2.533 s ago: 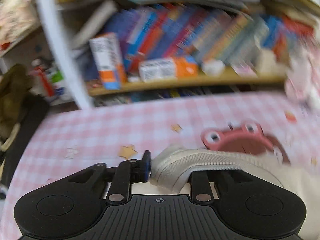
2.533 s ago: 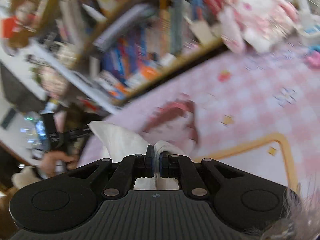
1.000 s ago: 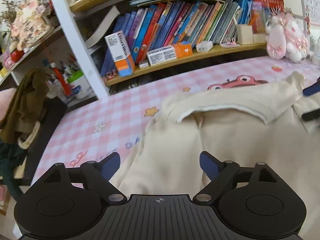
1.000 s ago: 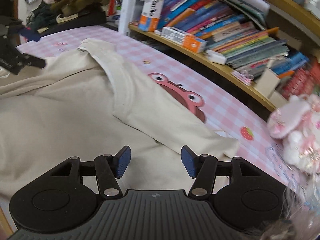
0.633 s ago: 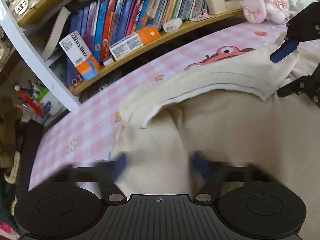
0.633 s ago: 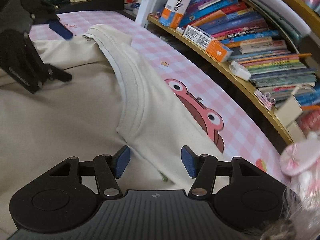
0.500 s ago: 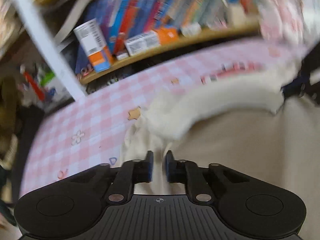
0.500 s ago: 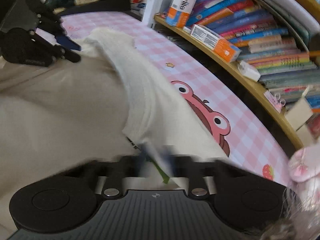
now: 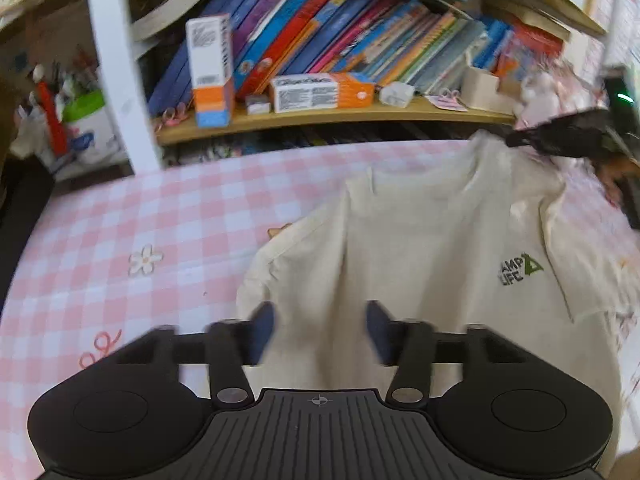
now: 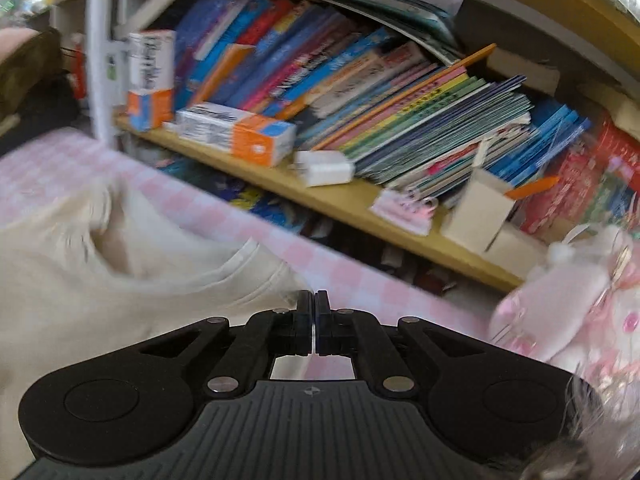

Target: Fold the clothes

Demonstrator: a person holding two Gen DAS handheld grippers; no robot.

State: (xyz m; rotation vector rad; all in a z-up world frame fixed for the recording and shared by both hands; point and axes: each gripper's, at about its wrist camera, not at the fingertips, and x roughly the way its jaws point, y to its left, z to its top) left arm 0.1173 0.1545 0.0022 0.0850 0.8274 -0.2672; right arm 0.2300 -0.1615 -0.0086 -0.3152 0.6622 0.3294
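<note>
Your left tongs stand wide apart with nothing between them, hovering just above the cream cotton T-shirt, which lies spread on the pink-and-white checked desk. The shirt's left sleeve is folded in over the body, and a small green "CAMP LIFE" logo shows on the chest to the right.

Your right tongs are pressed together. In the left wrist view the right tongs sit at the far top corner of the shirt, where the cloth rises in a small peak toward them; in the right wrist view the ribbed collar lies just beside the closed tips, and whether cloth is actually pinched there you cannot tell because of blur.

Behind the desk a wooden shelf carries a row of colourful books, an orange-and-white carton lying flat, and a pink plush toy at the right.
</note>
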